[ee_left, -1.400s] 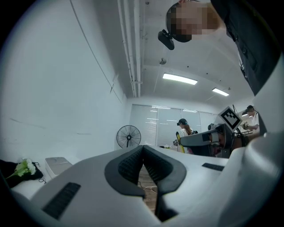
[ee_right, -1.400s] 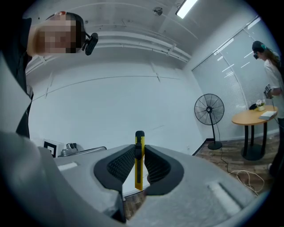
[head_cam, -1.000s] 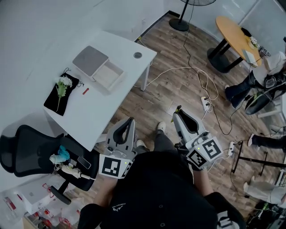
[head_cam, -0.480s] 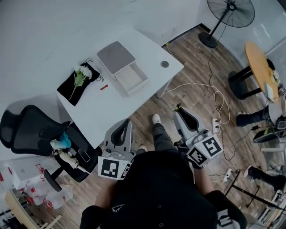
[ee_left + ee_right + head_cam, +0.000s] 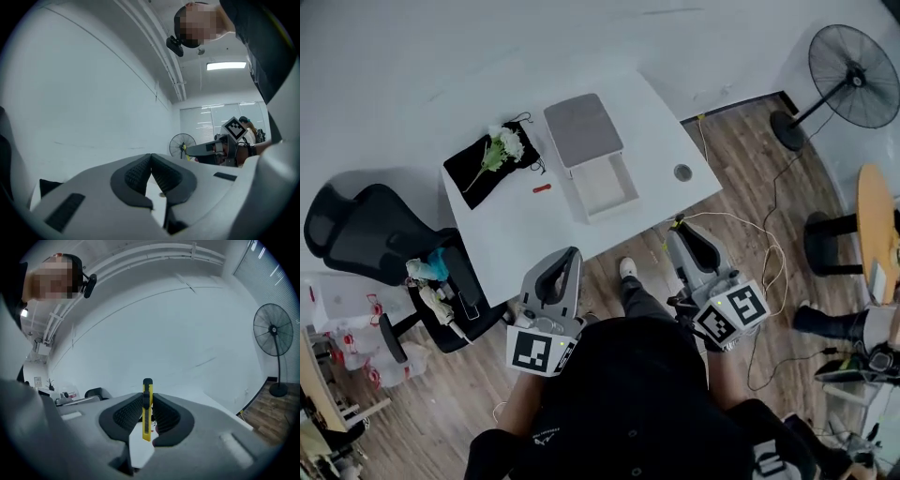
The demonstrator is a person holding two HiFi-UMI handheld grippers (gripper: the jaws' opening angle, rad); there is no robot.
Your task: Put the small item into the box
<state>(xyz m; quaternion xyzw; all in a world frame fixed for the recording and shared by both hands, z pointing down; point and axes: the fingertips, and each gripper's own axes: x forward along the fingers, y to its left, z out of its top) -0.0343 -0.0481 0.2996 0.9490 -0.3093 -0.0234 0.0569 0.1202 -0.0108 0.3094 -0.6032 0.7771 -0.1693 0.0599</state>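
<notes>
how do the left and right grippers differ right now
The left gripper holds nothing; the right gripper clamps an upright yellow utility knife. The left gripper's fingers touch at the tips; the right gripper's are kept apart by the knife. Both are near the white table's edge.

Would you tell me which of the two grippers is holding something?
The right gripper: its jaws clamp a yellow-and-black utility knife. The left gripper has its jaws shut on nothing.

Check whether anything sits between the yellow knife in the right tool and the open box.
Nothing visible does. The right tool holds the yellow utility knife; only bare tabletop lies between it and the open box.
</notes>
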